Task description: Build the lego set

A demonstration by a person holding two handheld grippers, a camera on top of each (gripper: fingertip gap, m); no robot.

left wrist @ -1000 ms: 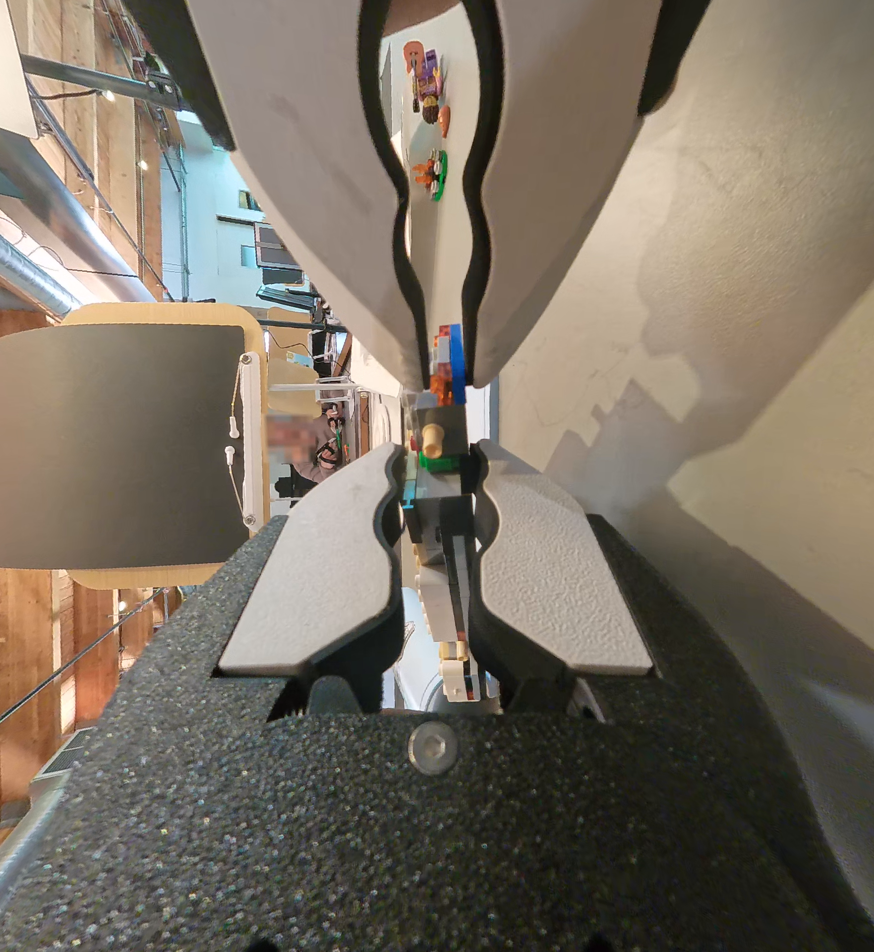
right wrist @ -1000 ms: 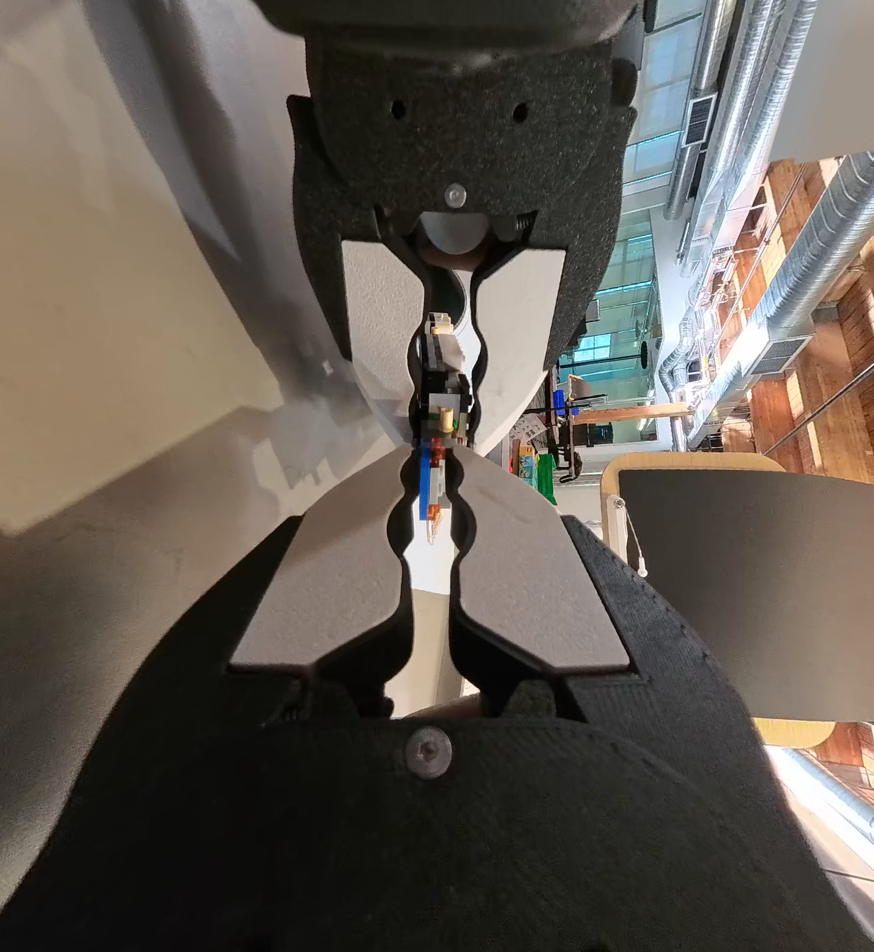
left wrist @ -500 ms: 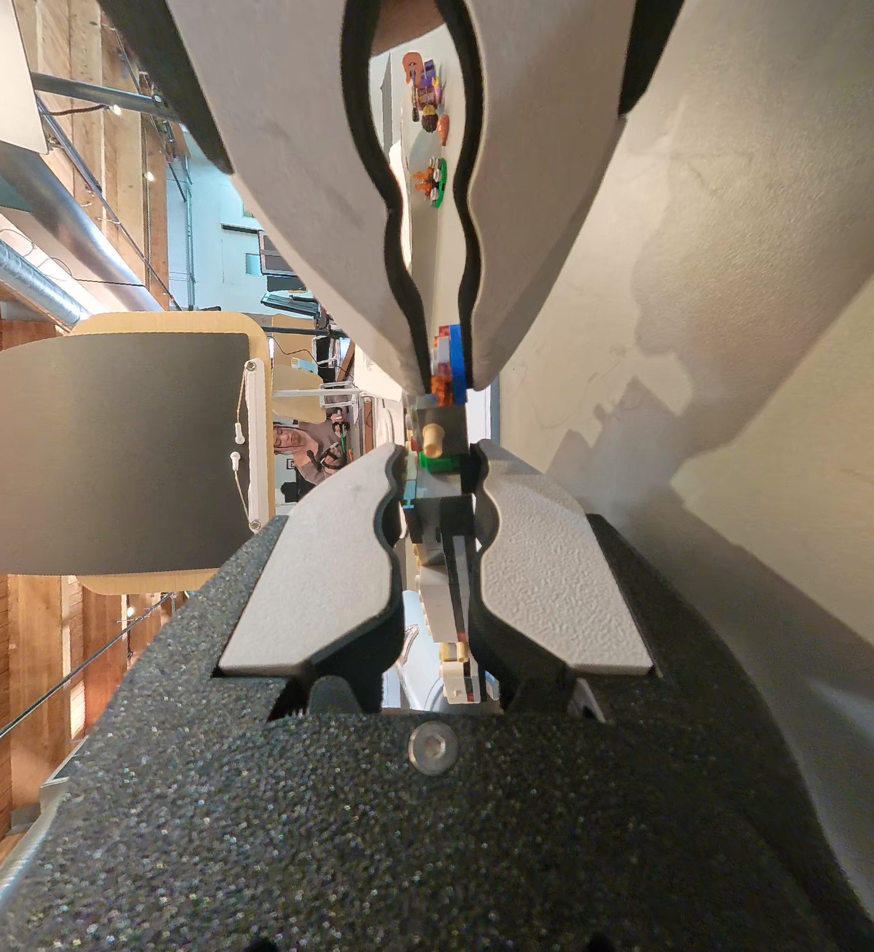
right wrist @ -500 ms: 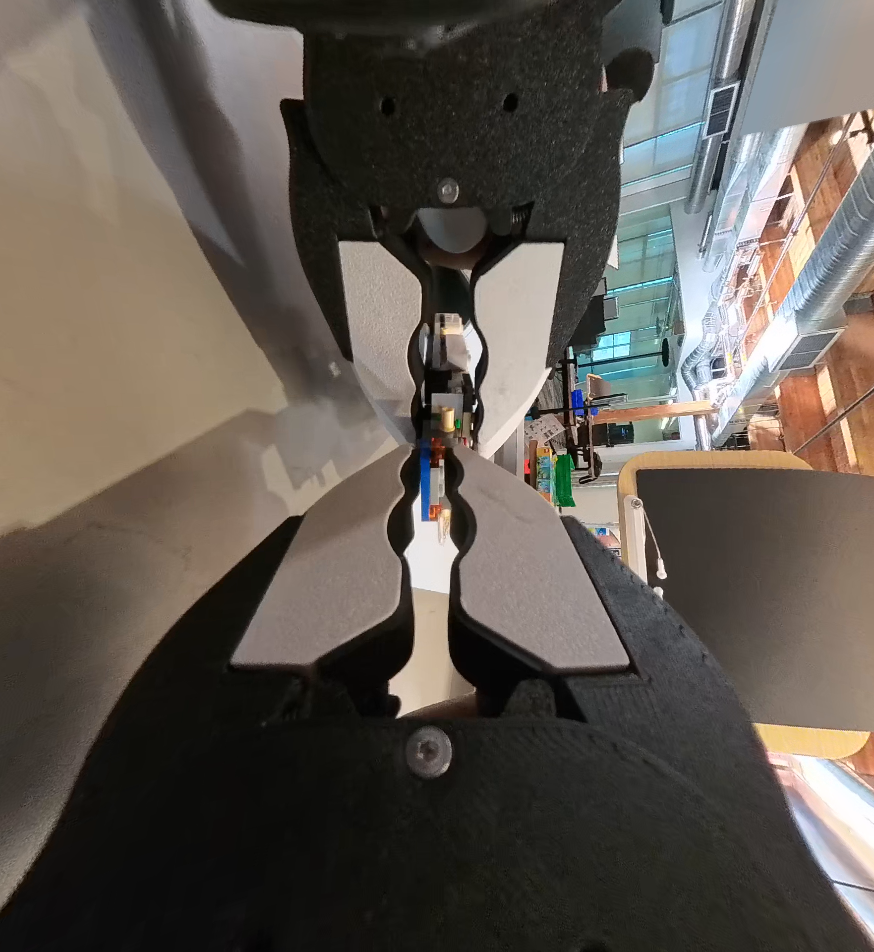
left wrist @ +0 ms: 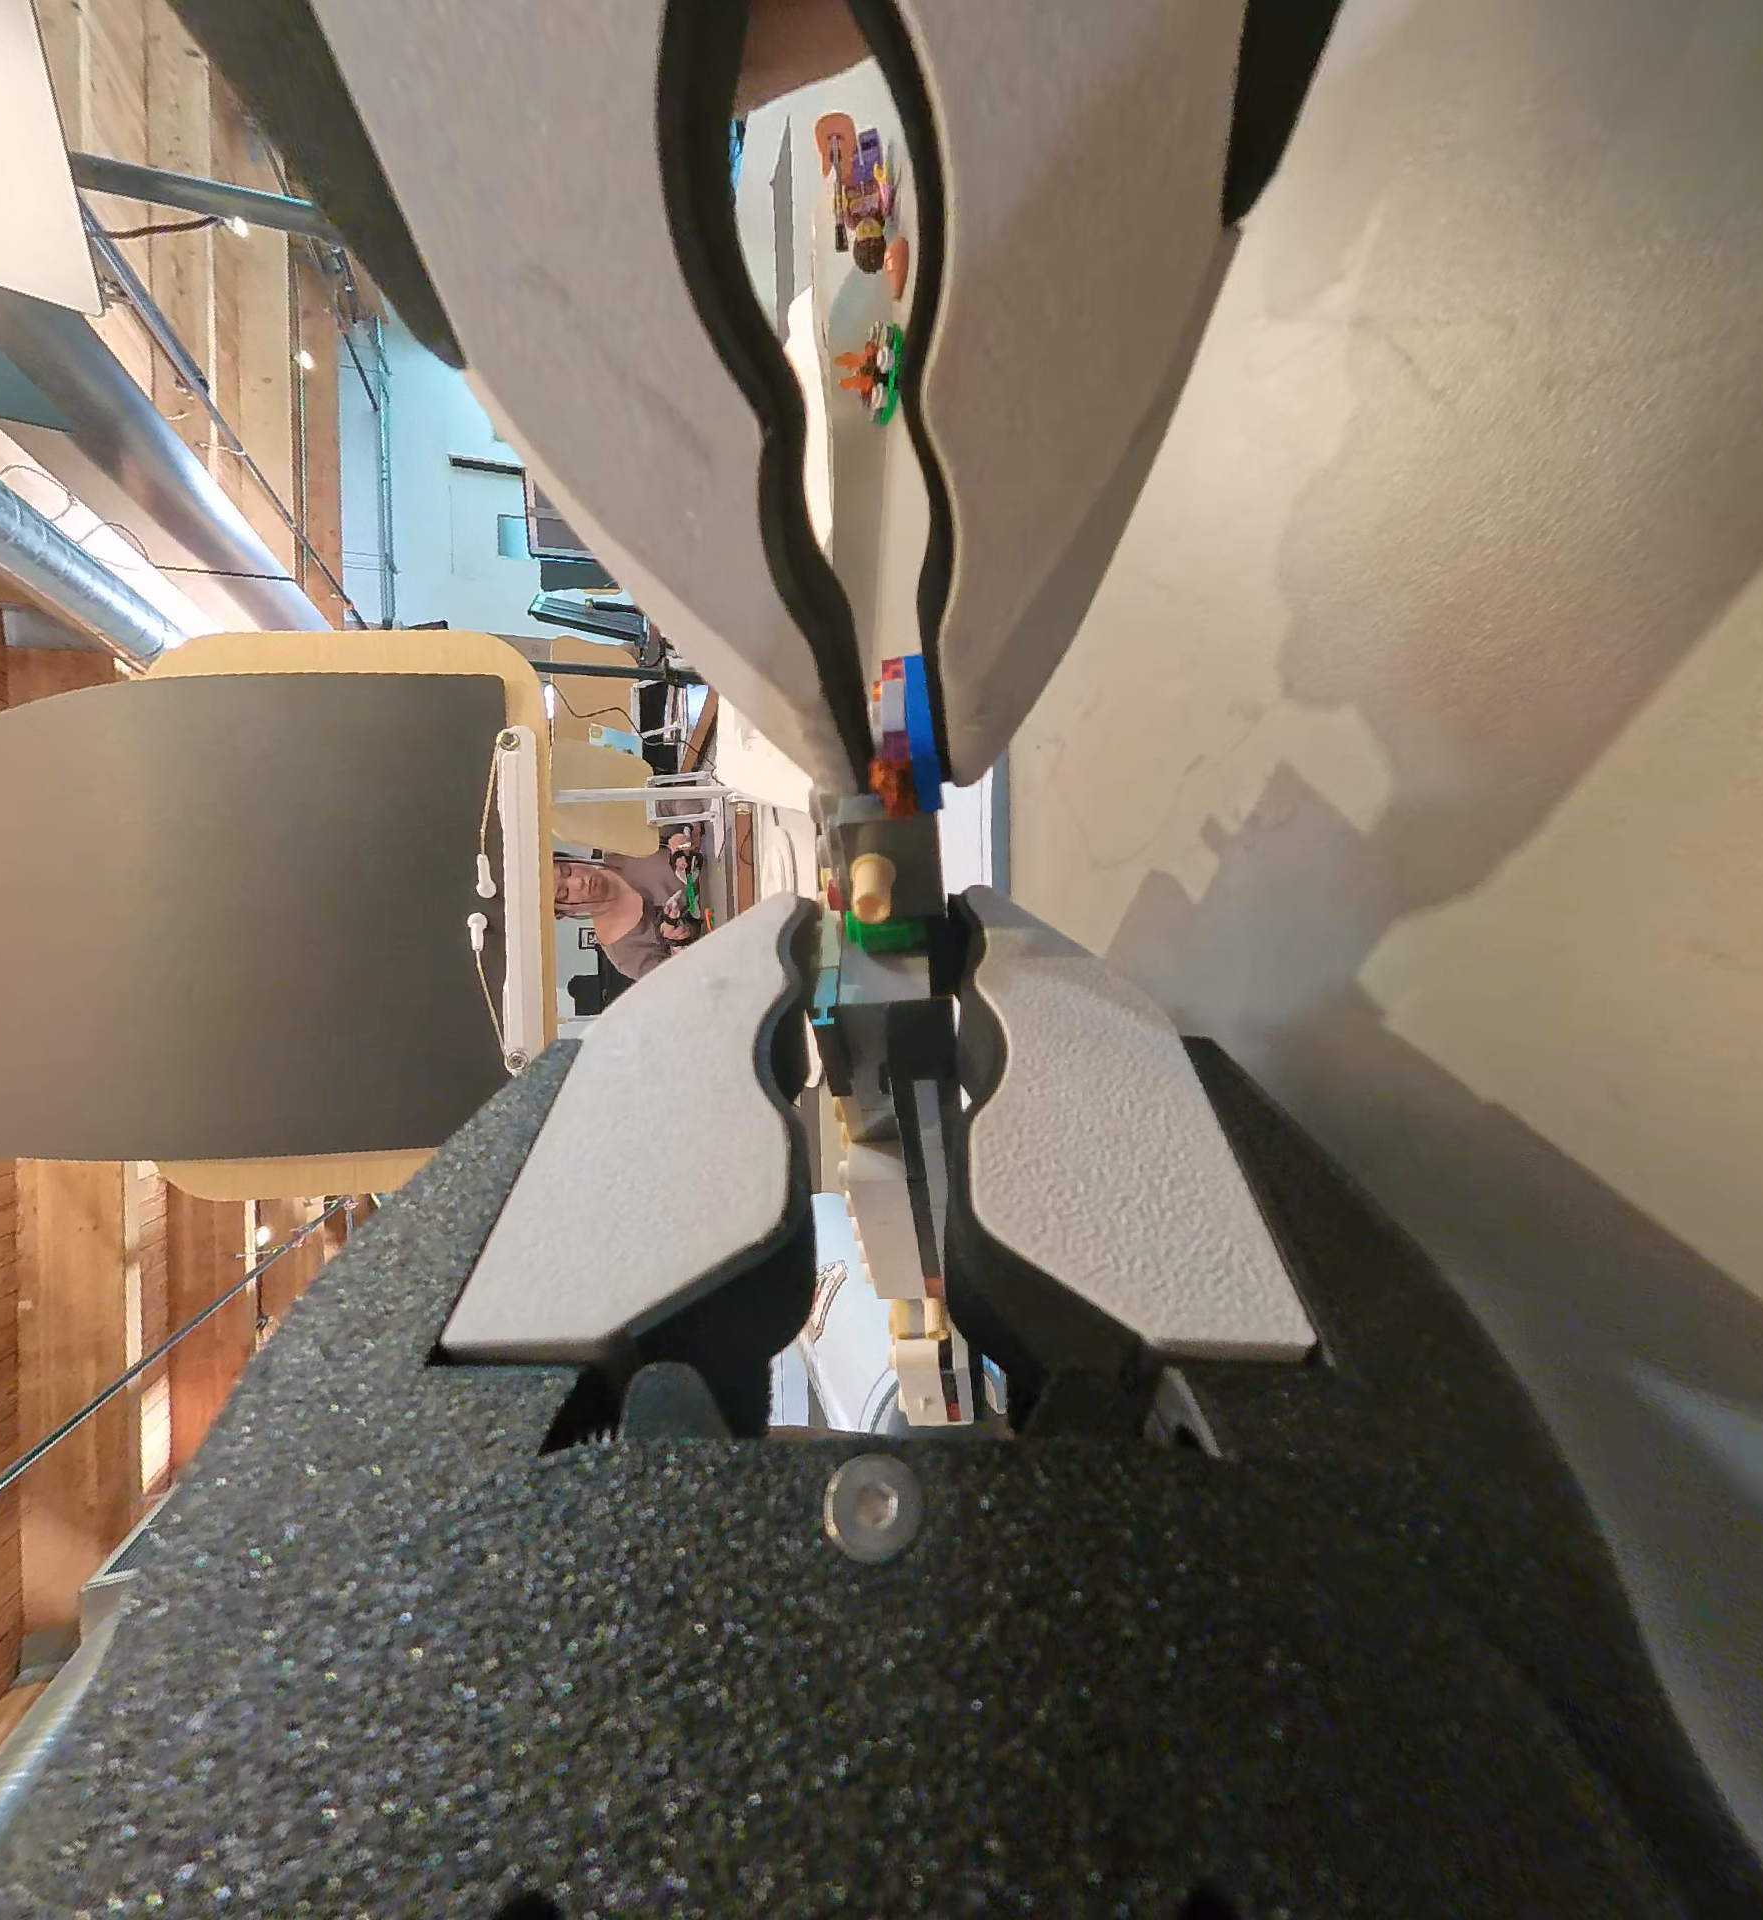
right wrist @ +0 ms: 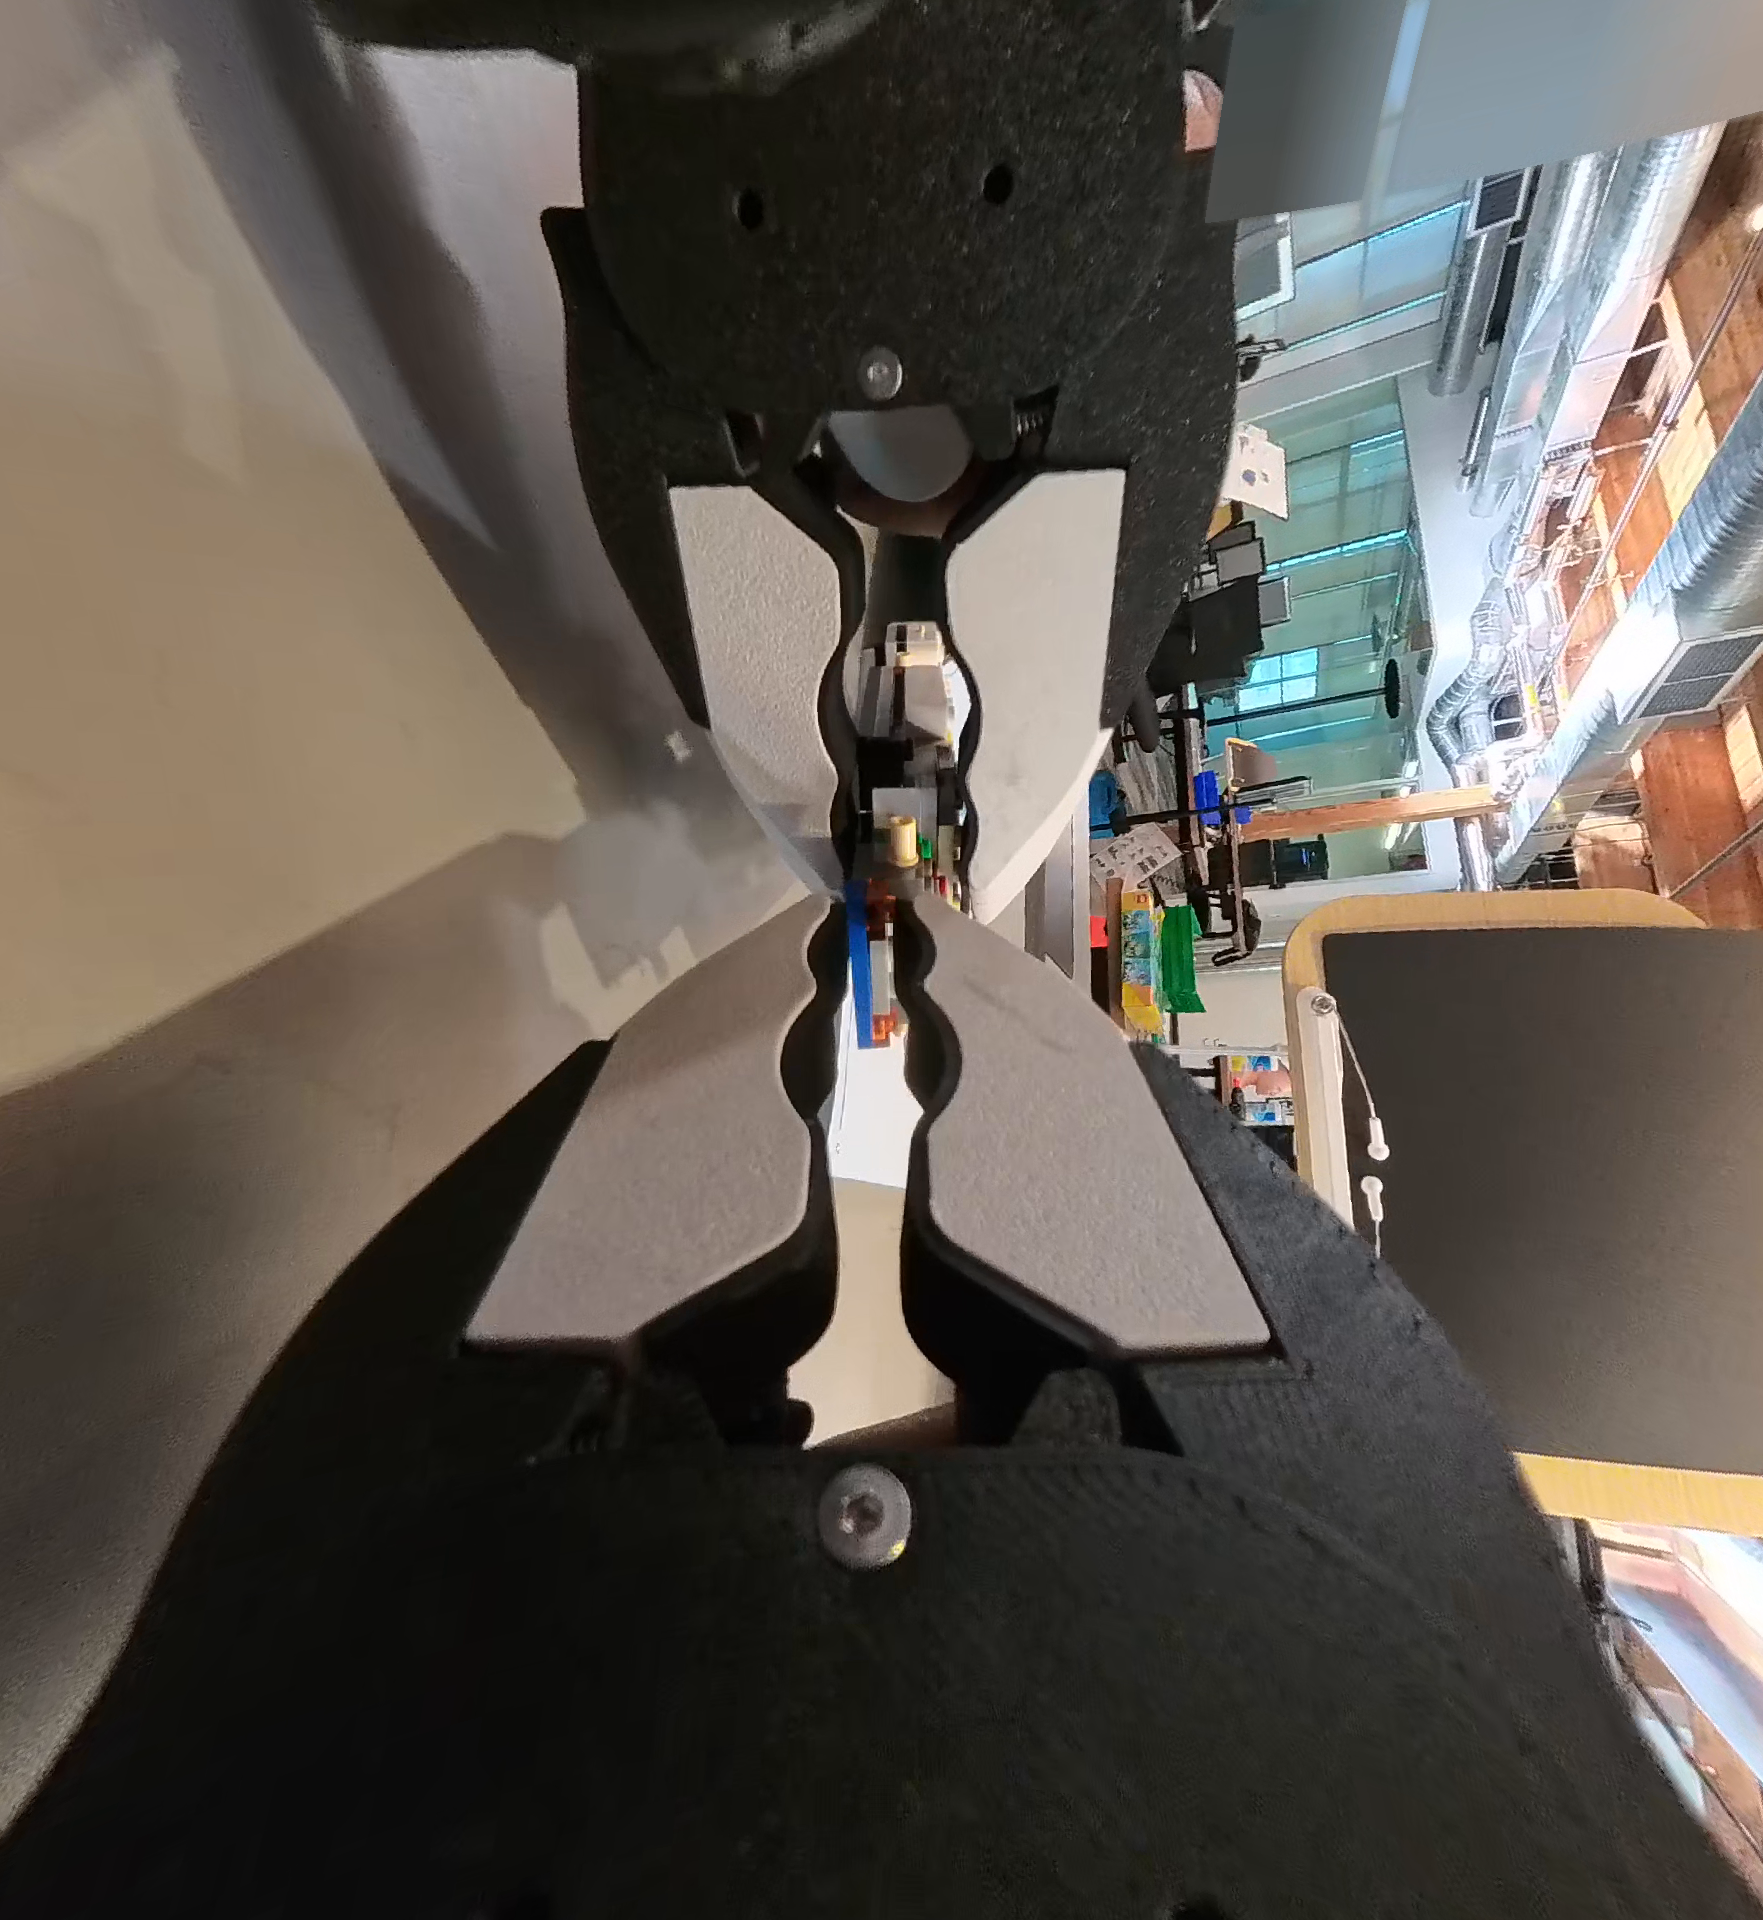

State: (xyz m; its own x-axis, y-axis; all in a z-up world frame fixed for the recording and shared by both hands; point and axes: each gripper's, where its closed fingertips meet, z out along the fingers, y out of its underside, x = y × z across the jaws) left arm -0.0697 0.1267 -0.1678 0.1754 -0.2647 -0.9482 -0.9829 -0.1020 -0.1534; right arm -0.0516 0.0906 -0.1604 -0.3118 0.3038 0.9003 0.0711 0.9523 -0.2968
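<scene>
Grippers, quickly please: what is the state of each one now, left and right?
Left gripper: closed on a grey and black brick model.
Right gripper: closed on a small blue brick piece.

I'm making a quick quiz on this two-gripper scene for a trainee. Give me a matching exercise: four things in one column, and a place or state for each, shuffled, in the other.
Things:
1. left gripper
2. right gripper
3. small tan peg
4. dark panel with a pale wooden rim

Places or states:
A. in the room behind, off to one side of the grippers
B. shut on a thin blue-plate brick piece
C. sticks out of the grey block, between the two sets of fingertips
D. shut on a grey, black and white brick assembly

Pairs: 1-D, 2-B, 3-C, 4-A
</scene>
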